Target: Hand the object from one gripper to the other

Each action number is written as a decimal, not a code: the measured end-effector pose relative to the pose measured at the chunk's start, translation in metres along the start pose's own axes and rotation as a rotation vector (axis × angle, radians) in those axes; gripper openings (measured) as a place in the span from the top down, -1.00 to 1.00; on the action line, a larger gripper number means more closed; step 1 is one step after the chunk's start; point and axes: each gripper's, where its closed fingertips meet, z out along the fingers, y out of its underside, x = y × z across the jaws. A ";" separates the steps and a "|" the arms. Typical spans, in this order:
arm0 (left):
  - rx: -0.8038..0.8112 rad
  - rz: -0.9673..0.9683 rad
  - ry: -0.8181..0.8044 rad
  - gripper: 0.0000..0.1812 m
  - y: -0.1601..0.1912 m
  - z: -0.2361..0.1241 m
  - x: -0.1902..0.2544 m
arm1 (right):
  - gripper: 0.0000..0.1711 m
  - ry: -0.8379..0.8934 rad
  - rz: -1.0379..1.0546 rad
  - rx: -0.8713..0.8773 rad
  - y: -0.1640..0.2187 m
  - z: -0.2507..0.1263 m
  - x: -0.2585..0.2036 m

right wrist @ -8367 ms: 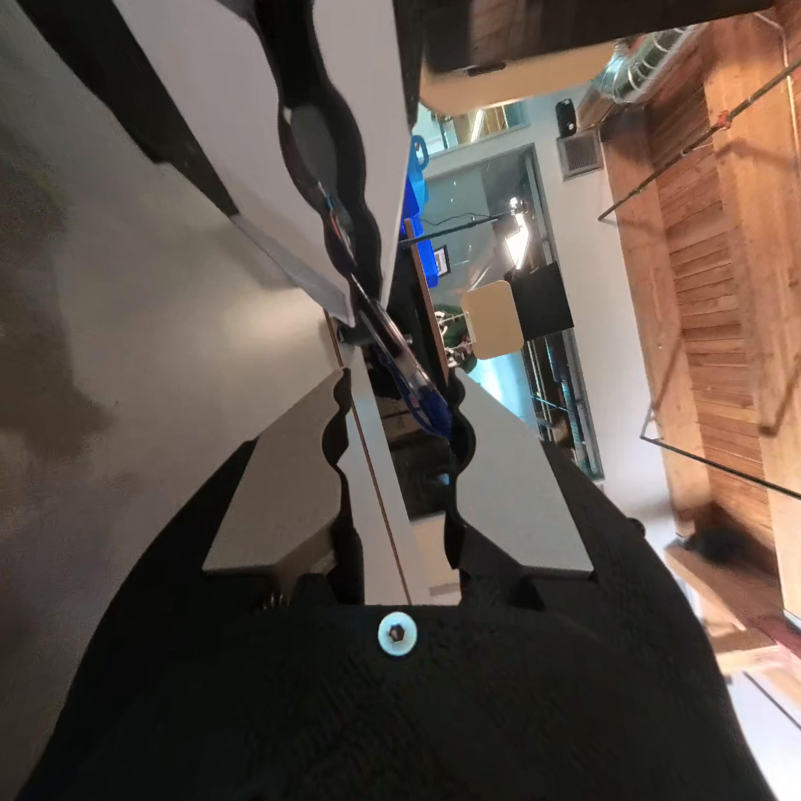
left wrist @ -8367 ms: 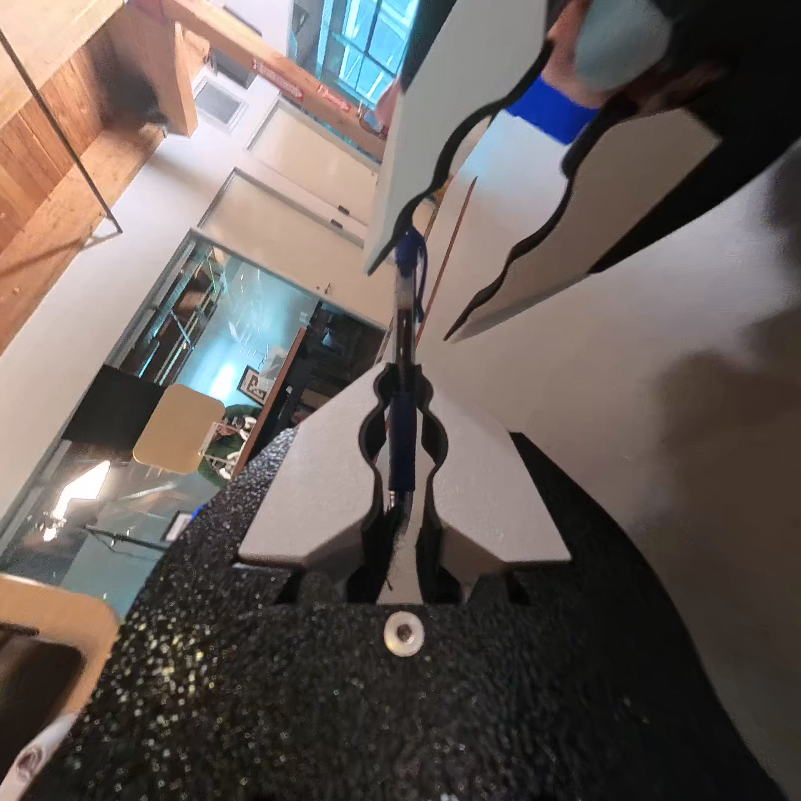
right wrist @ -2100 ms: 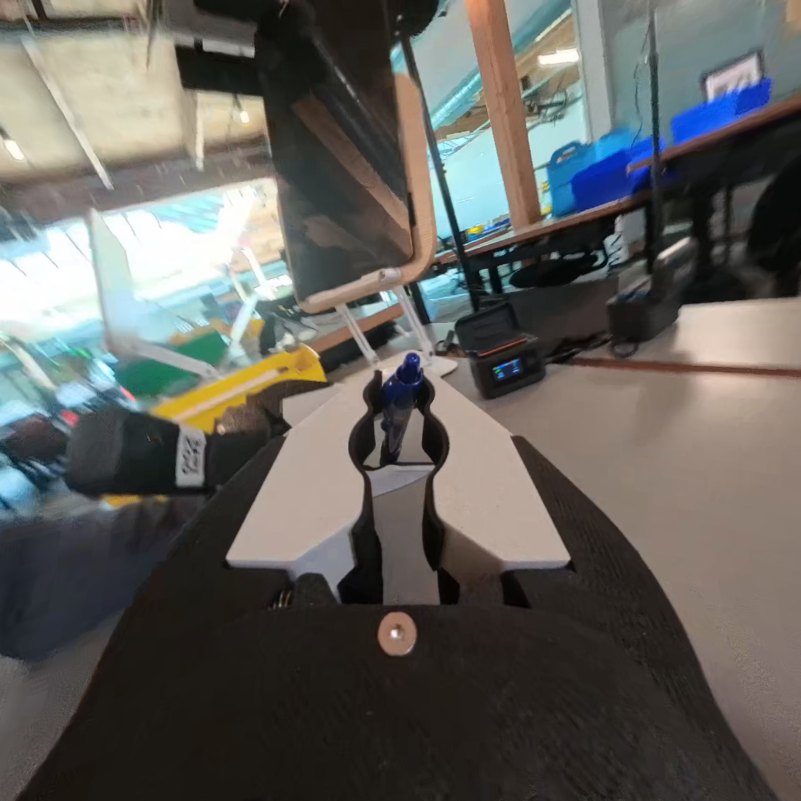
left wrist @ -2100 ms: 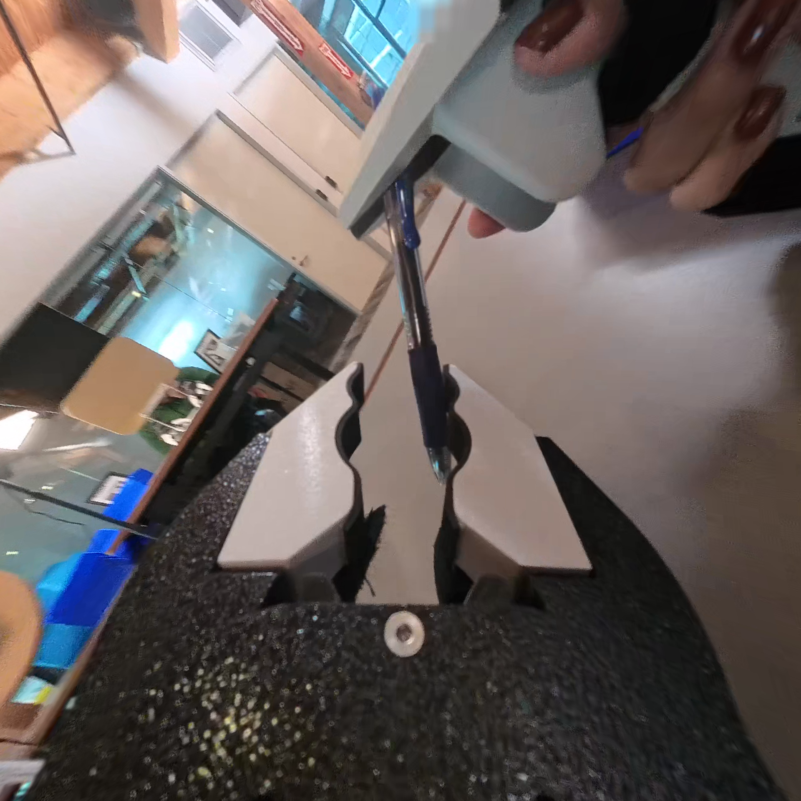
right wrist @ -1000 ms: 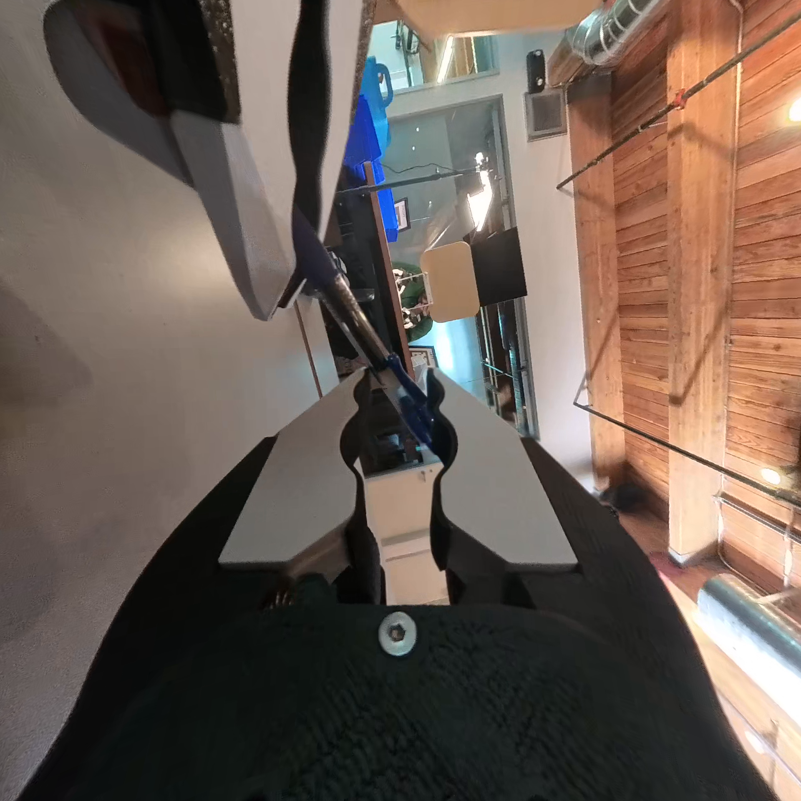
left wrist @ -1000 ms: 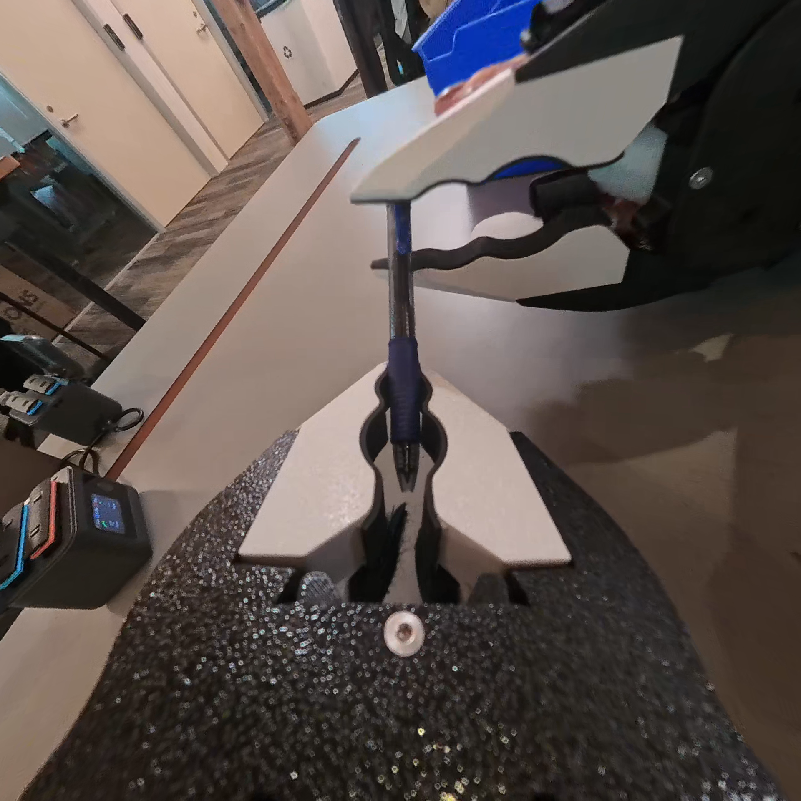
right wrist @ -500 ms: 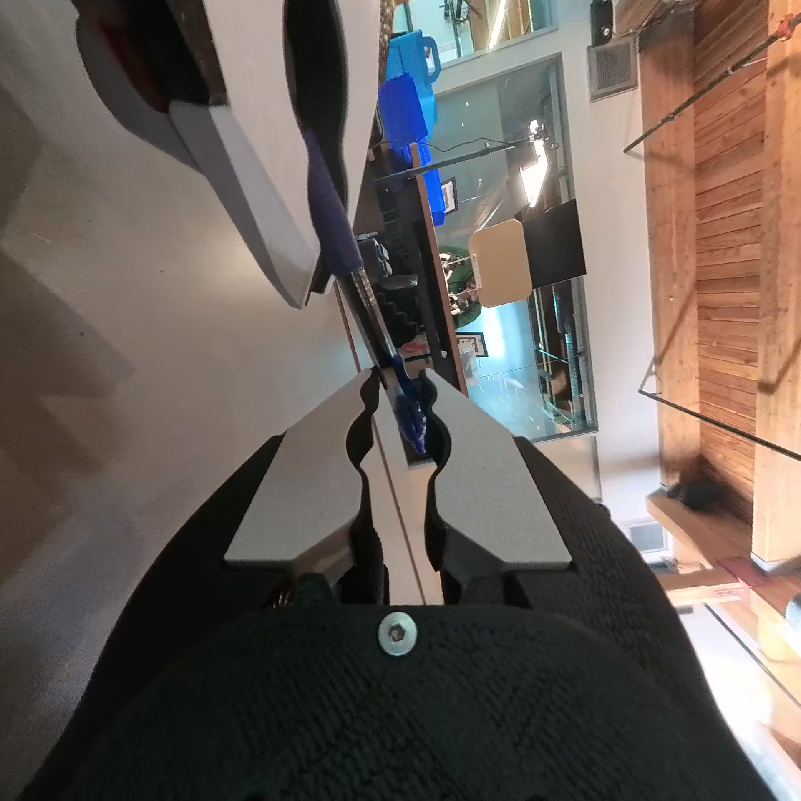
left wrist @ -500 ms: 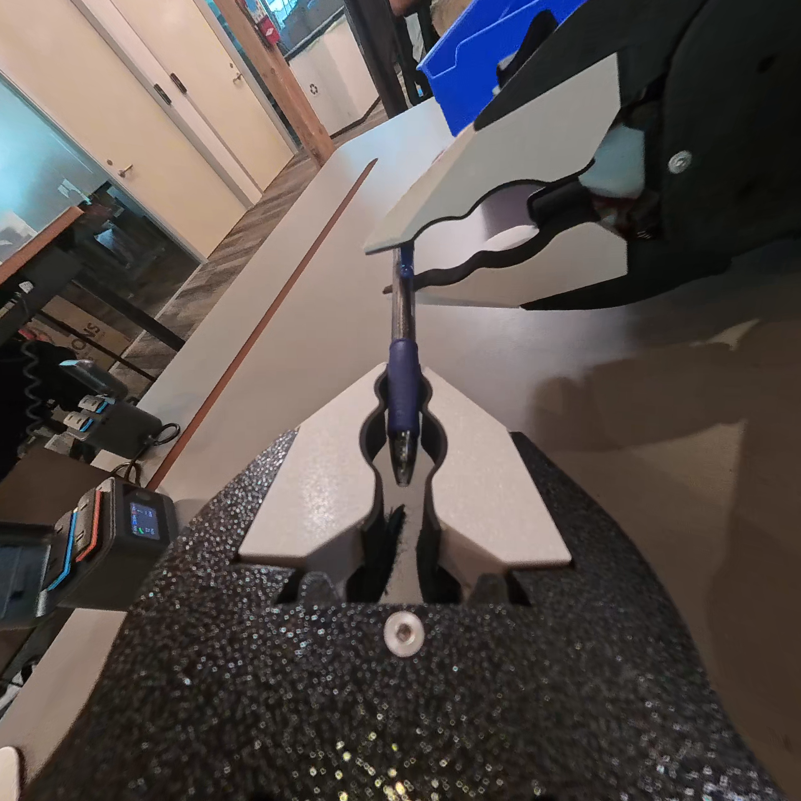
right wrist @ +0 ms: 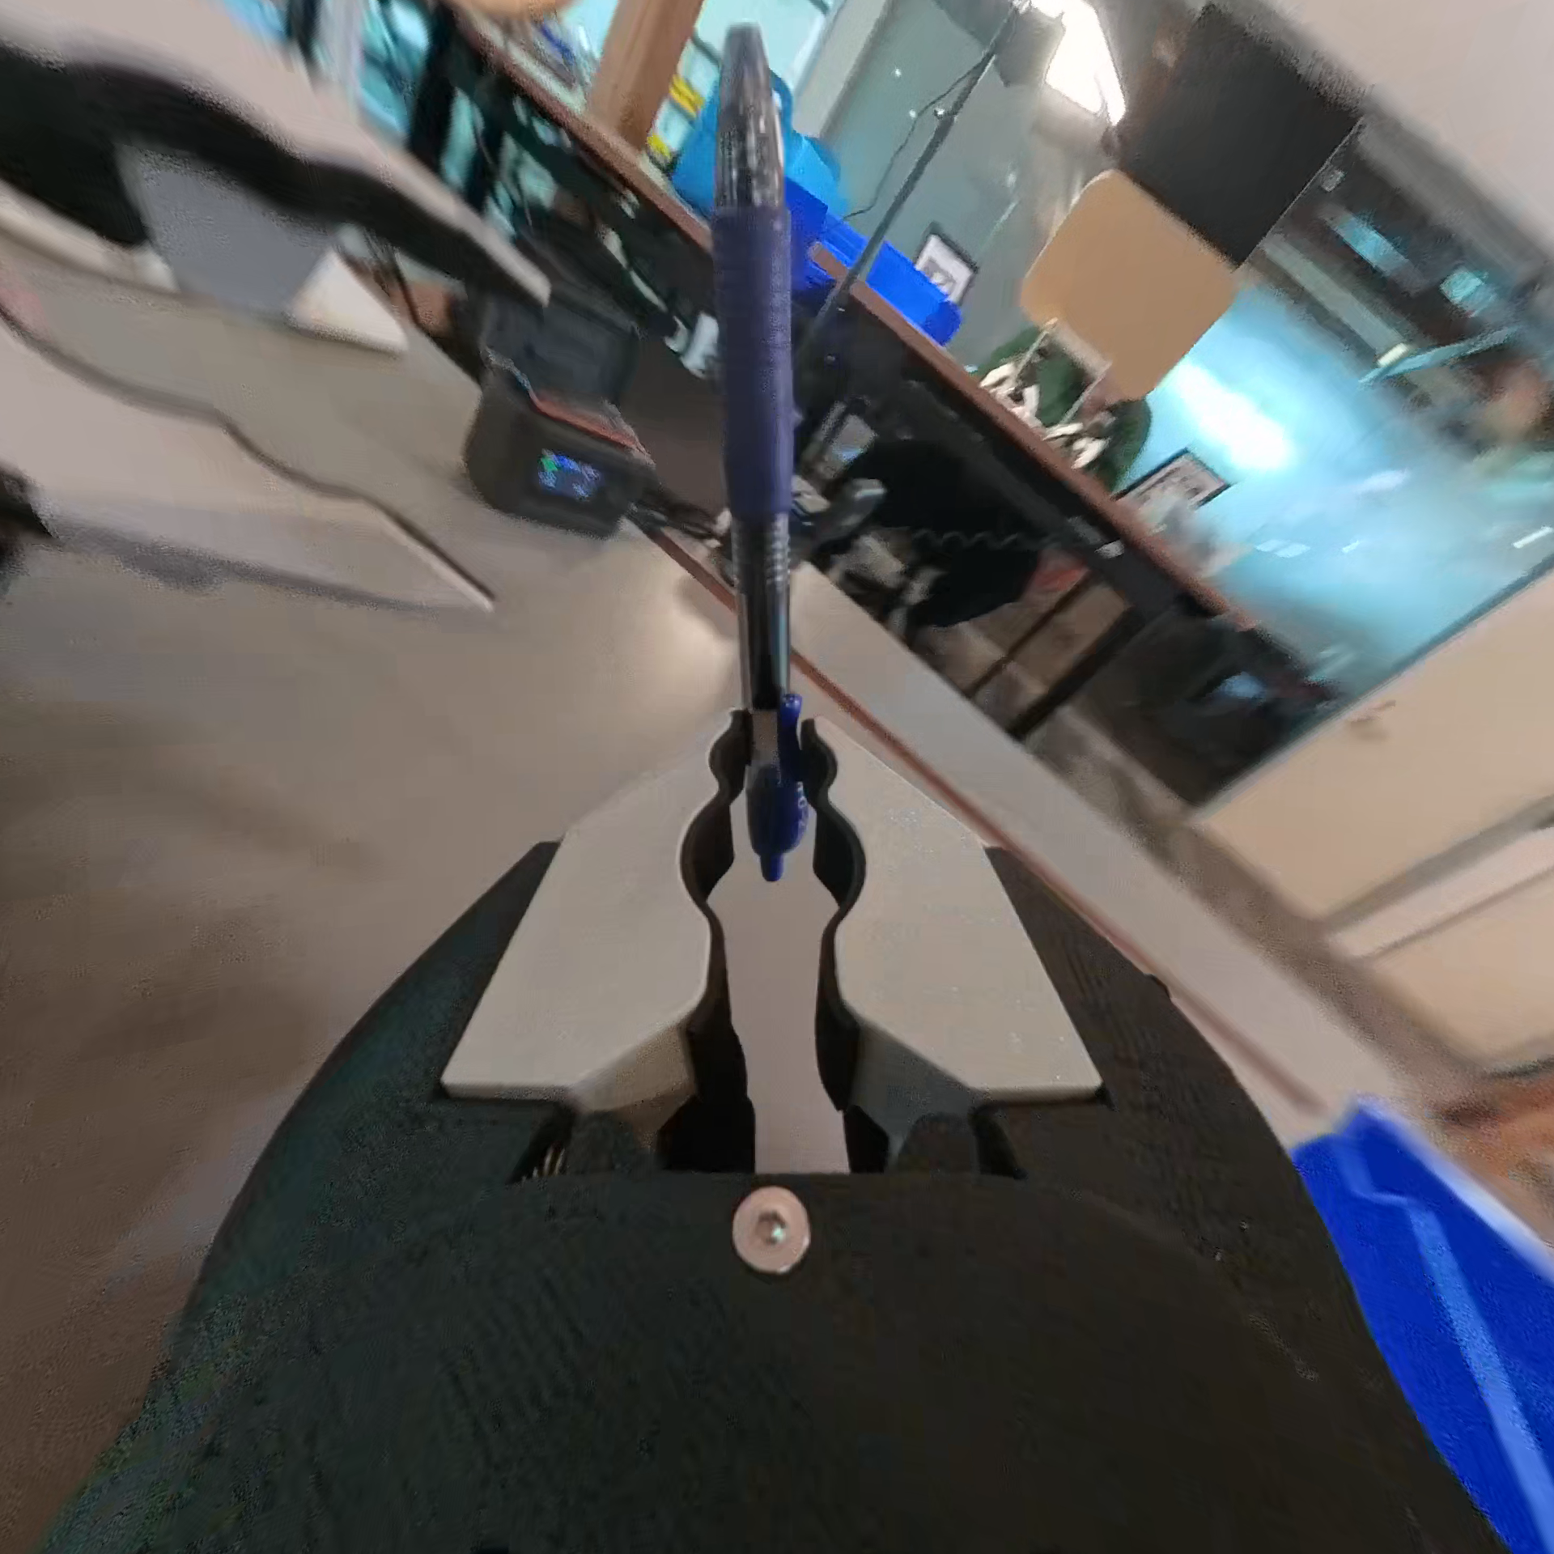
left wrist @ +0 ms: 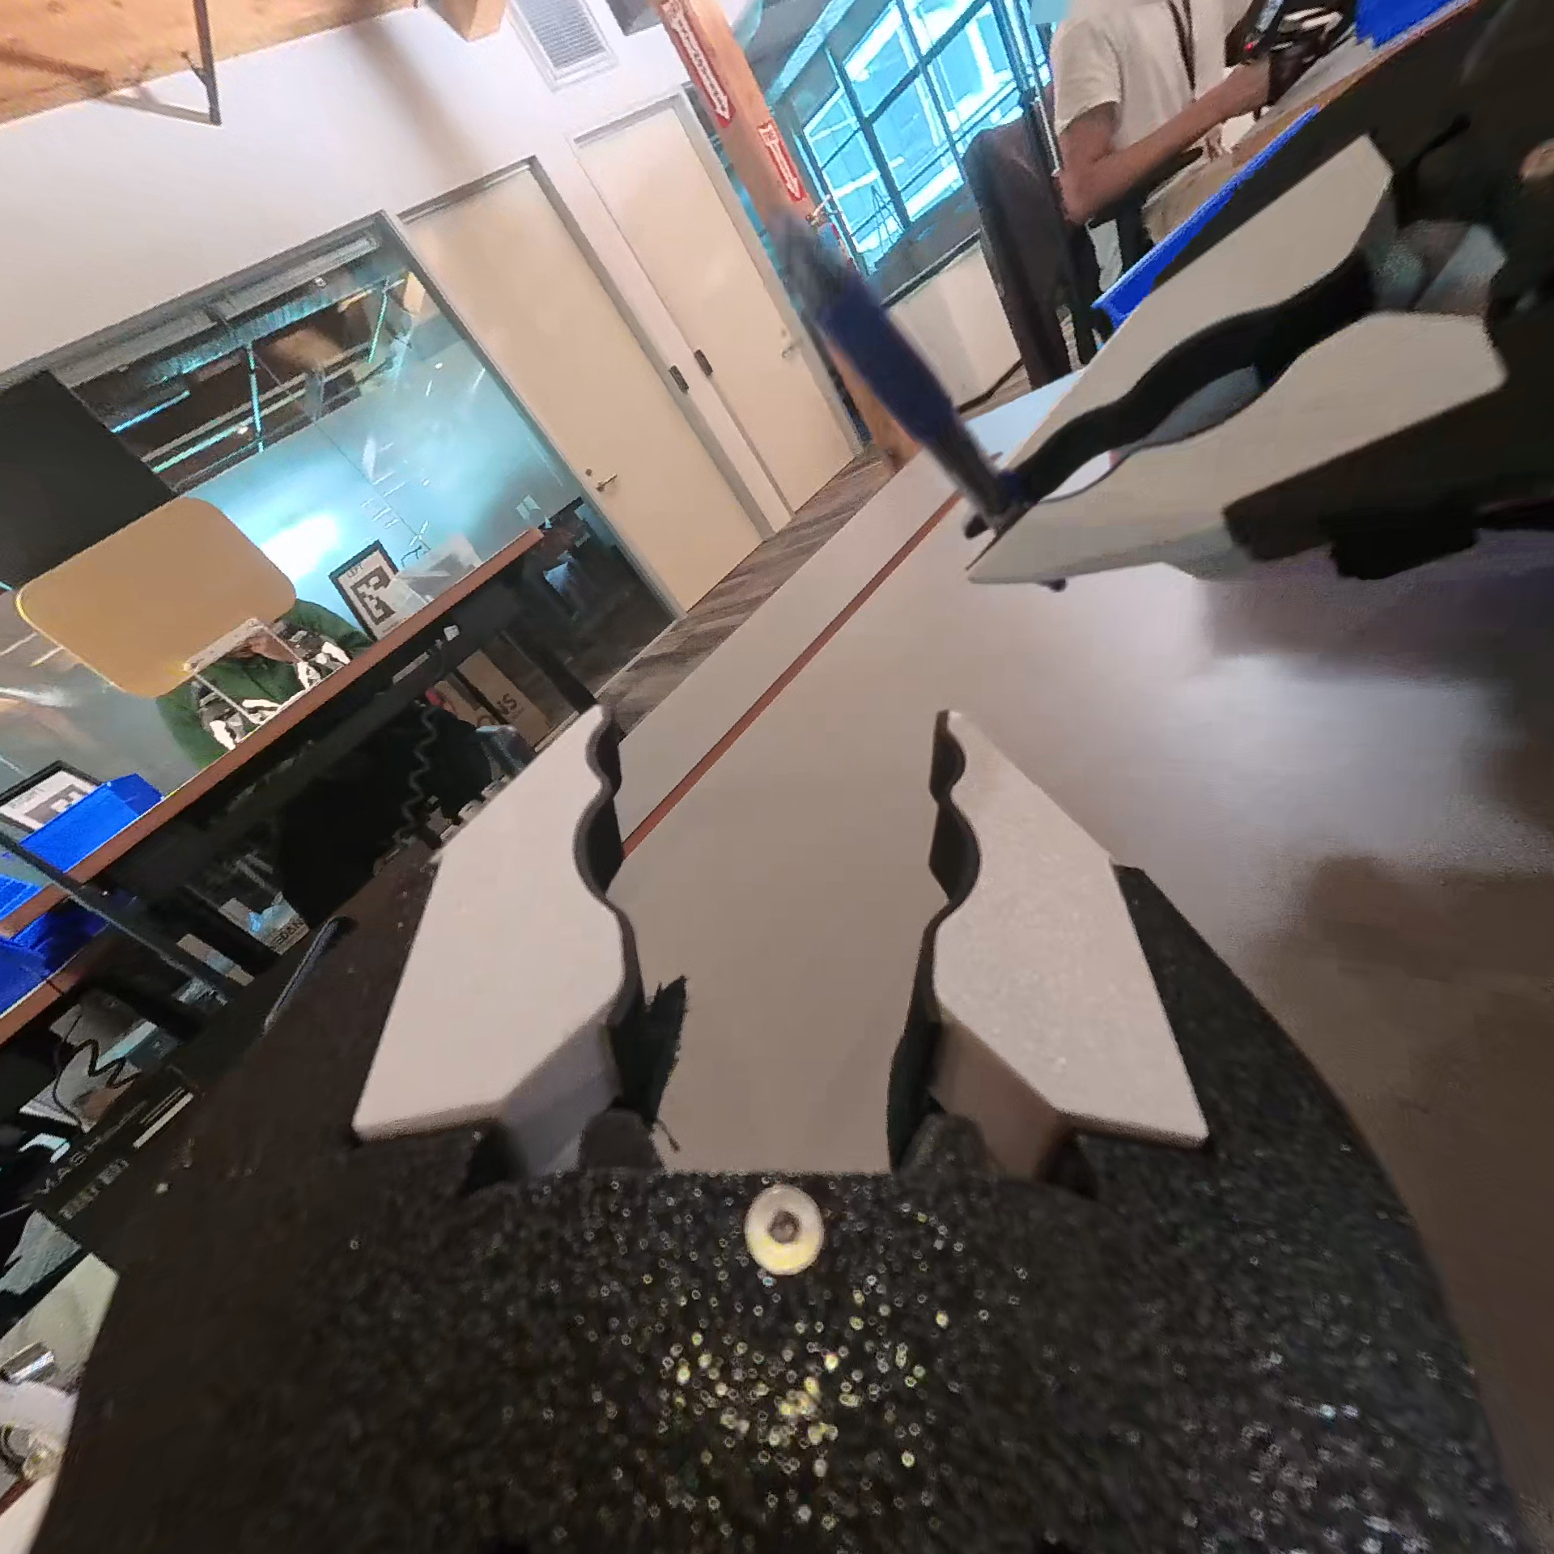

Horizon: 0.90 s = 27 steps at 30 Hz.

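Observation:
A blue pen (right wrist: 757,336) with a dark rubber grip is held at its clip end by my right gripper (right wrist: 774,730), which is shut on it. The pen sticks straight out ahead of the fingers. My left gripper (left wrist: 774,732) is open and empty above the grey table (left wrist: 1093,799). In the left wrist view the right gripper (left wrist: 1001,513) is at the upper right, well apart from the left one, with the pen (left wrist: 883,362) pointing up and left from it. The left gripper's fingers (right wrist: 277,538) show blurred at the far left of the right wrist view.
A black power unit with a small screen (right wrist: 555,454) sits on the table near its brown edge strip. A blue bin (right wrist: 1429,1261) is close at the lower right. More desks with blue bins (left wrist: 67,824) and seated people (left wrist: 1118,109) are beyond.
Half a second ago both grippers were shut on the pen. The left gripper has opened and let go, and the two grippers have moved apart with the pen in the right one.

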 end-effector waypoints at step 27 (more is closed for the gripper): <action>-0.007 0.024 -0.088 0.51 0.011 -0.001 -0.016 | 0.88 -0.385 0.641 -0.151 -0.068 -0.084 0.032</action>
